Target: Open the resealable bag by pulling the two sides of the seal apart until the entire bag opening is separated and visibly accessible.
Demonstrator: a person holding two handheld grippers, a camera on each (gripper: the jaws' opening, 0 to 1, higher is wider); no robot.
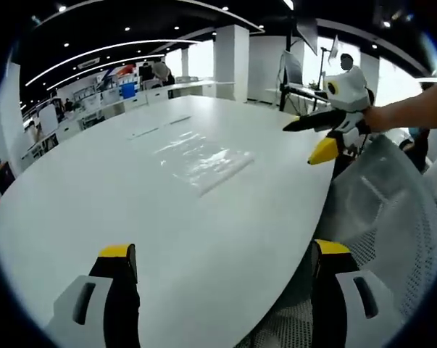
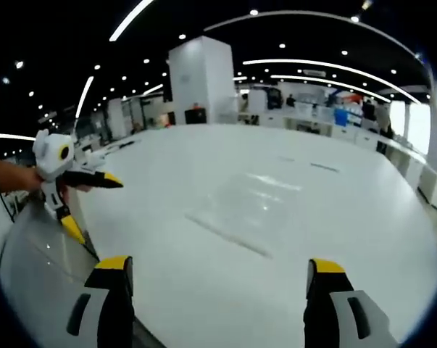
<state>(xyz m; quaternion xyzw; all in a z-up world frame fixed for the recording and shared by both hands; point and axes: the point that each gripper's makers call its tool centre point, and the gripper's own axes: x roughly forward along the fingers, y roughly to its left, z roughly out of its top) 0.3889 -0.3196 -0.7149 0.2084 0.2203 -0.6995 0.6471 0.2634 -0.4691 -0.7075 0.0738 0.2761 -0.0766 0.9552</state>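
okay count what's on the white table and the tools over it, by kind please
Clear resealable bag: 1
Handheld tools: 2, left tool and right tool, both open
White table: 1
Total: 4

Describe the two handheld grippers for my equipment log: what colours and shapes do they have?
The left gripper and right gripper look alike: black jaws with yellow tips, set in pale grey housings with dark slots. Seen from the side, the right gripper has a white rounded body with a yellow-ringed dark spot.
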